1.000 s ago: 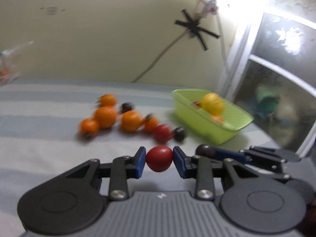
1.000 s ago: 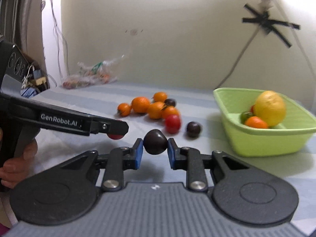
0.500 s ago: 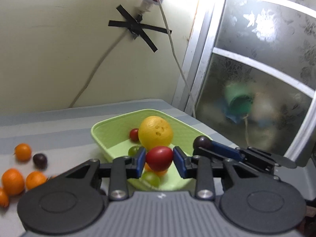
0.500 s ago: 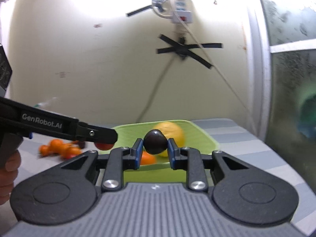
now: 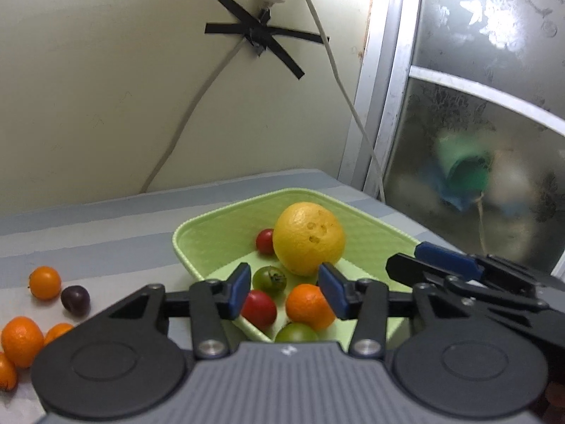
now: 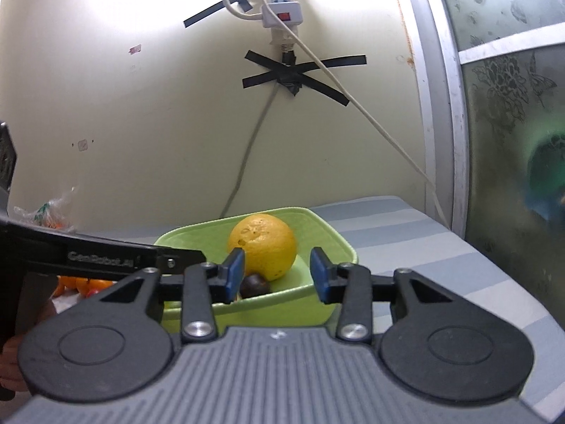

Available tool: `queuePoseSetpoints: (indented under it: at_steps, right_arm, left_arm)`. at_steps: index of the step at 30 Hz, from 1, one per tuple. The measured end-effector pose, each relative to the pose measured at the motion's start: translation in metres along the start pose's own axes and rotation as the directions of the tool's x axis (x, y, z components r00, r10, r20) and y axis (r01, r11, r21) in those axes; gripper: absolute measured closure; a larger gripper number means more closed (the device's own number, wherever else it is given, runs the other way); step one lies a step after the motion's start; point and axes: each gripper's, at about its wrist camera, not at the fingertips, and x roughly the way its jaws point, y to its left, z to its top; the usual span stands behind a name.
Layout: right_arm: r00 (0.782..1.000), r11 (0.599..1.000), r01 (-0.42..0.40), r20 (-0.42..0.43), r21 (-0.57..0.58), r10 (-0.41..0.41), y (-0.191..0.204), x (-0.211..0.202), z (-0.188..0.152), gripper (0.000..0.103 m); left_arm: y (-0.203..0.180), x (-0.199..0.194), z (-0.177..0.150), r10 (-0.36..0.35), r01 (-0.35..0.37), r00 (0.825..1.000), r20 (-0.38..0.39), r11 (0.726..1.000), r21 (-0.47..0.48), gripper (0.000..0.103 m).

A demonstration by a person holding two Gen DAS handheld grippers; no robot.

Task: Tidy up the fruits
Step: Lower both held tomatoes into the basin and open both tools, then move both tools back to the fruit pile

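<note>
Both sets of fingers apart and empty above green basket (image 5: 183, 243): left gripper (image 5: 286, 291), right gripper (image 6: 277, 271); basket's near rim hidden.

The desk (image 5: 106, 219) wears a cloth striped in pale blue-grey and white and runs back to a cream wall. On it sits a lime-green basket (image 5: 183, 247), toward 3 o'clock of the loose fruit. At 9 o'clock of the basket lie a small orange (image 5: 45, 282), a dark plum (image 5: 75, 301) just beside it, and more oranges (image 5: 22, 341) nearer the lower left edge. Far back at 9 o'clock in the right wrist view, a crumpled clear bag (image 6: 46, 212) rests by the wall.
</note>
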Motion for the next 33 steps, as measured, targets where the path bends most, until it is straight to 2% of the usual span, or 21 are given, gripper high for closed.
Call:
queuePoseSetpoints:
  at_steps: [4, 8, 12, 15, 17, 22, 24, 27, 31, 33]
  right_arm:
    - [0.999, 1.000, 0.025, 0.029, 0.013, -0.025, -0.002, -0.006, -0.002, 0.059]
    - [0.998, 0.999, 0.032, 0.050, 0.000, -0.032, 0.002, -0.017, -0.003, 0.059]
    - [0.997, 1.000, -0.004, 0.071, -0.025, 0.005, 0.016, -0.030, -0.002, 0.060]
    - [0.995, 0.997, -0.061, 0.071, -0.054, 0.065, 0.036, -0.034, 0.002, 0.060]
    - [0.992, 0.990, -0.111, 0.056, -0.091, 0.117, 0.054, -0.032, 0.004, 0.060]
    - [0.976, 0.953, -0.218, -0.036, -0.209, 0.216, 0.106, -0.015, 0.000, 0.060]
    - [0.962, 0.926, -0.274, -0.094, -0.260, 0.258, 0.127, -0.002, -0.004, 0.060]
    - [0.929, 0.863, -0.366, -0.191, -0.348, 0.318, 0.153, 0.020, -0.006, 0.060]
    - [0.895, 0.798, -0.437, -0.292, -0.415, 0.338, 0.179, 0.053, -0.001, 0.059]
    - [0.885, 0.772, -0.453, -0.329, -0.445, 0.330, 0.191, 0.071, 0.001, 0.055]
  left_arm:
    - [0.008, -0.031, -0.004, 0.003, -0.002, 0.999, 0.049, 1.000, -0.021, 0.059]
    - [0.042, -0.076, -0.021, 0.050, -0.043, 0.995, 0.085, 0.996, -0.083, 0.059]
    - [0.089, -0.115, -0.045, 0.184, -0.169, 0.979, 0.092, 0.974, -0.150, 0.059]
    - [0.126, -0.129, -0.065, 0.301, -0.289, 0.953, 0.039, 0.939, -0.185, 0.059]
    - [0.142, -0.134, -0.076, 0.349, -0.340, 0.937, 0.014, 0.921, -0.191, 0.059]
    - [0.158, -0.133, -0.083, 0.331, -0.325, 0.943, 0.004, 0.926, -0.191, 0.054]
    - [0.156, -0.128, -0.083, 0.307, -0.301, 0.952, 0.008, 0.938, -0.171, 0.053]
    - [0.153, -0.114, -0.075, 0.279, -0.275, 0.960, 0.019, 0.953, -0.128, 0.052]
    - [0.155, -0.095, -0.069, 0.259, -0.258, 0.966, 0.007, 0.963, -0.081, 0.052]
    - [0.155, -0.088, -0.068, 0.248, -0.248, 0.969, -0.013, 0.966, -0.066, 0.053]
